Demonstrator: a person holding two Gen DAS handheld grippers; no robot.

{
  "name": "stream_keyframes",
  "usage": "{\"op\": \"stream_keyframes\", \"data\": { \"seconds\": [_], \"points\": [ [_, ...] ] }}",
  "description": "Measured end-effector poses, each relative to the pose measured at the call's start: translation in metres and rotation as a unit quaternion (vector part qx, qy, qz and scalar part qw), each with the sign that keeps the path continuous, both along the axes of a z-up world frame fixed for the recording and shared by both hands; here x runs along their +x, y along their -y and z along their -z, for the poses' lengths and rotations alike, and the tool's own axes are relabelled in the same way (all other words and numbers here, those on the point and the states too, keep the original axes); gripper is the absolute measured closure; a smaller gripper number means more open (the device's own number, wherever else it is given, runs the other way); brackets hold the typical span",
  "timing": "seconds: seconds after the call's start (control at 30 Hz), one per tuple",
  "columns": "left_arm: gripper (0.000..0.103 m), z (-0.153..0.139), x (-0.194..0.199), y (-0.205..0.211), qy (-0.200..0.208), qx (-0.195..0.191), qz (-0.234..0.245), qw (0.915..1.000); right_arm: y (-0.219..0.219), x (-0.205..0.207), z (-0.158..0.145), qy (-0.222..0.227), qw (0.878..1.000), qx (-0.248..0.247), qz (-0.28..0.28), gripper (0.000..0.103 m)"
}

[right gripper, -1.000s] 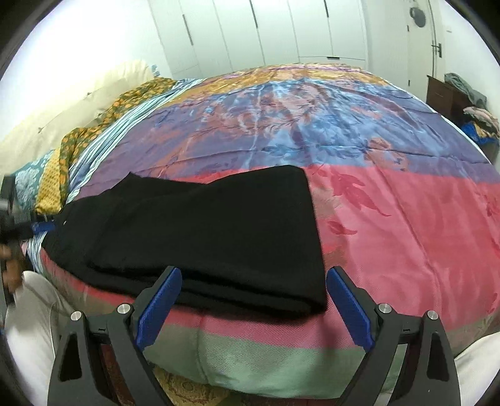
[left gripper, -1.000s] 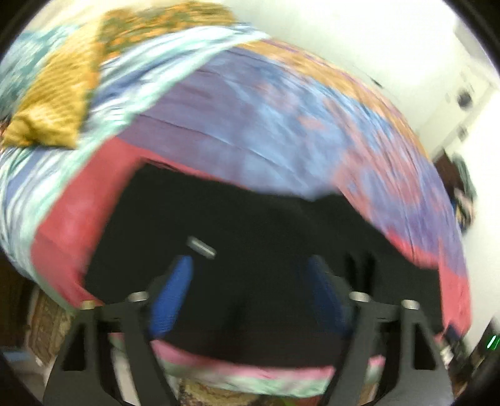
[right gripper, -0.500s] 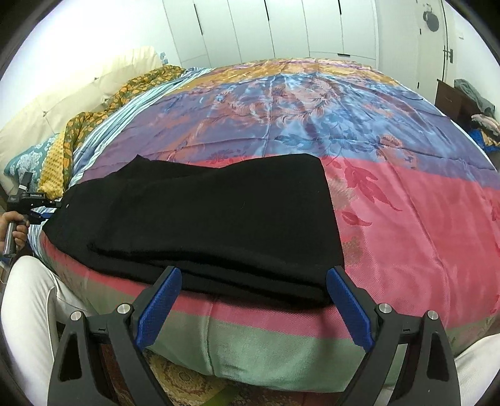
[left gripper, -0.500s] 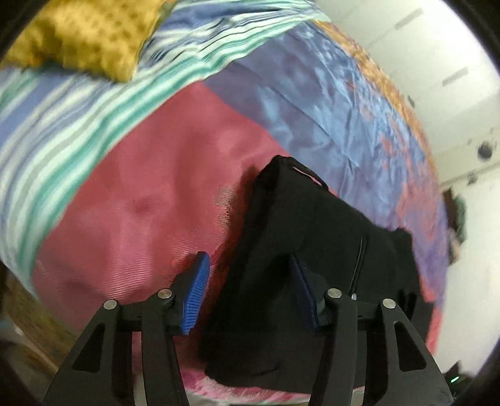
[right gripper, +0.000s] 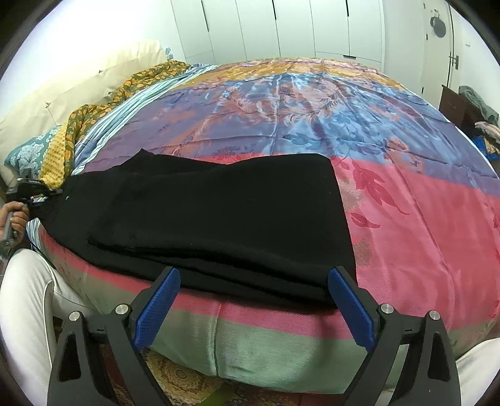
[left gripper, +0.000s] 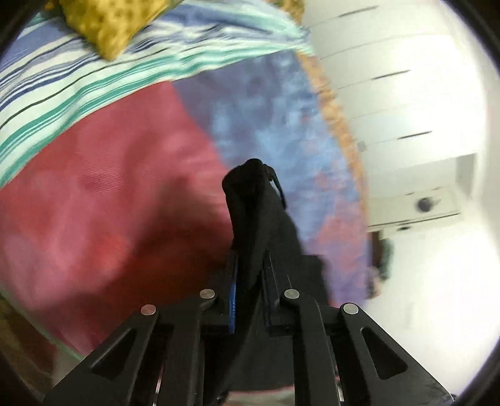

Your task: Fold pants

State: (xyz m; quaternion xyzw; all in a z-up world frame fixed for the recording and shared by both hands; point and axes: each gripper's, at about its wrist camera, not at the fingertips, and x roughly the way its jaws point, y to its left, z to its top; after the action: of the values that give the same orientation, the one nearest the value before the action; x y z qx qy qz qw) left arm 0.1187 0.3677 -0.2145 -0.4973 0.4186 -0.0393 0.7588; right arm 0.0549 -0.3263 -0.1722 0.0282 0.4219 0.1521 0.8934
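Note:
Black pants (right gripper: 218, 218) lie folded lengthwise along the near edge of the bed. My right gripper (right gripper: 253, 274) hangs open just before their near edge, blue pads wide apart and nothing between them. At the far left end my left gripper (right gripper: 28, 190) meets the pants' end, a hand (right gripper: 15, 215) on its handle. In the left wrist view the left gripper (left gripper: 250, 259) has its jaws closing tight, pads pressed on a raised fold of the pants (left gripper: 265, 212) that runs out ahead of it.
The bed wears a pink, purple and blue floral bedspread (right gripper: 406, 203). A yellow pillow (right gripper: 56, 168) and striped sheet lie at the left end. White wardrobe doors (right gripper: 281, 28) stand behind. A dark chest (right gripper: 453, 103) with piled clothes is at the right. White-trousered legs (right gripper: 25, 296) stand at the bedside.
The left gripper swung to the pants' end, rolled, dropped lower and closed from wide open onto the fabric. The right gripper stayed open and barely moved.

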Motion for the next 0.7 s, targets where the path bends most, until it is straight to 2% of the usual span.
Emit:
{"op": "stream_keyframes", "data": {
  "seconds": [0.07,0.13,0.23,0.3,0.37,0.43,0.47,0.5,0.57,0.6,0.63,0.7],
  "points": [
    [0.094,-0.029,-0.004,0.022,0.036,-0.014,0.012,0.9992,0.0,0.0,-0.002,0.005,1.0,0.009,-0.001,0.008],
    [0.094,-0.061,-0.001,0.057,0.067,-0.011,0.039,0.9969,0.0,0.0,-0.002,0.008,1.0,0.017,-0.002,0.008],
    [0.095,-0.101,0.011,0.127,0.106,-0.002,0.094,0.9899,0.0,0.001,-0.003,0.011,1.0,0.023,-0.003,0.008],
    [0.095,-0.115,0.024,0.181,0.119,0.012,0.131,0.9842,0.001,0.0,-0.004,0.013,1.0,0.027,-0.001,0.008],
    [0.097,-0.116,0.039,0.242,0.12,0.04,0.169,0.9774,0.006,0.0,-0.005,0.014,0.999,0.034,0.004,0.008],
    [0.098,-0.101,0.056,0.304,0.108,0.051,0.214,0.9694,0.01,-0.001,-0.006,0.016,0.999,0.04,0.012,0.008],
    [0.096,-0.087,0.066,0.336,0.09,0.069,0.237,0.965,0.015,-0.002,-0.007,0.018,0.999,0.044,0.018,0.008],
    [0.085,-0.075,0.071,0.359,0.072,0.093,0.255,0.9596,0.017,-0.002,-0.007,0.019,0.998,0.047,0.022,0.008],
    [0.081,-0.051,0.077,0.409,0.028,0.173,0.309,0.9348,0.024,-0.002,-0.009,0.022,0.998,0.054,0.032,0.008],
    [0.081,-0.05,0.075,0.417,0.024,0.184,0.318,0.9299,0.029,-0.001,-0.011,0.024,0.997,0.058,0.038,0.008],
    [0.081,-0.056,0.068,0.419,0.037,0.178,0.322,0.9293,0.033,-0.002,-0.014,0.028,0.997,0.062,0.044,0.008],
    [0.073,-0.075,0.057,0.403,0.074,0.161,0.312,0.9333,0.045,-0.005,-0.019,0.039,0.994,0.077,0.062,0.008]
  ]
}}
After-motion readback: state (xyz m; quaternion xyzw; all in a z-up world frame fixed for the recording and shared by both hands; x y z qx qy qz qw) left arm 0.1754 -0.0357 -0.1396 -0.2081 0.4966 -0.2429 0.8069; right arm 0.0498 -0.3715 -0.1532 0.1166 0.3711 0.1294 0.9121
